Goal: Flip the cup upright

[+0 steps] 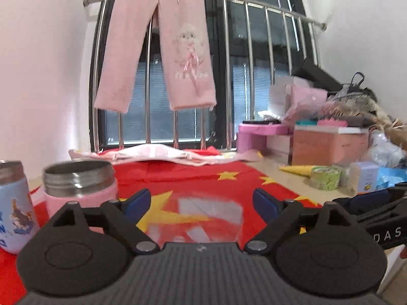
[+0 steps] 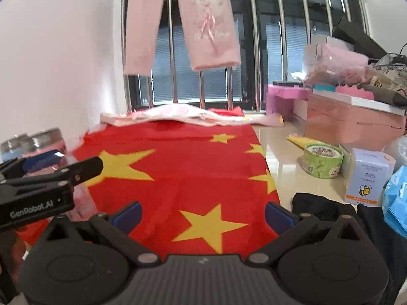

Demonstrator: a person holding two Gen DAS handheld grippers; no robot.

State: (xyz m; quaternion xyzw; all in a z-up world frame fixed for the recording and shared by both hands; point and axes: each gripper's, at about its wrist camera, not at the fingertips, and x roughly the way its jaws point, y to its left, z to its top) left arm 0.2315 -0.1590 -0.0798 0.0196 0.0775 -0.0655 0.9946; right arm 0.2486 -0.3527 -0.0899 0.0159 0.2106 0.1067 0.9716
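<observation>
A clear glass cup (image 1: 203, 218) stands on the red star-patterned cloth (image 1: 193, 178), blurred, between the fingers of my left gripper (image 1: 202, 203), which is open around it without touching. A pink steel-rimmed cup (image 1: 78, 185) stands upright to its left, and a light blue cup (image 1: 12, 203) stands further left. In the right wrist view my right gripper (image 2: 202, 216) is open and empty over the cloth (image 2: 178, 157). The left gripper (image 2: 51, 172) shows at that view's left, in front of the pink cup (image 2: 48, 139) and the blue cup (image 2: 12, 145).
Pink trousers (image 1: 157, 50) hang on a steel window rail (image 1: 254, 0). A folded pink cloth (image 1: 157, 155) lies at the far end. Right of the cloth on the floor are a green tape roll (image 2: 321, 160), a small box (image 2: 366, 178), a pink carton (image 2: 351, 124) and piled clutter.
</observation>
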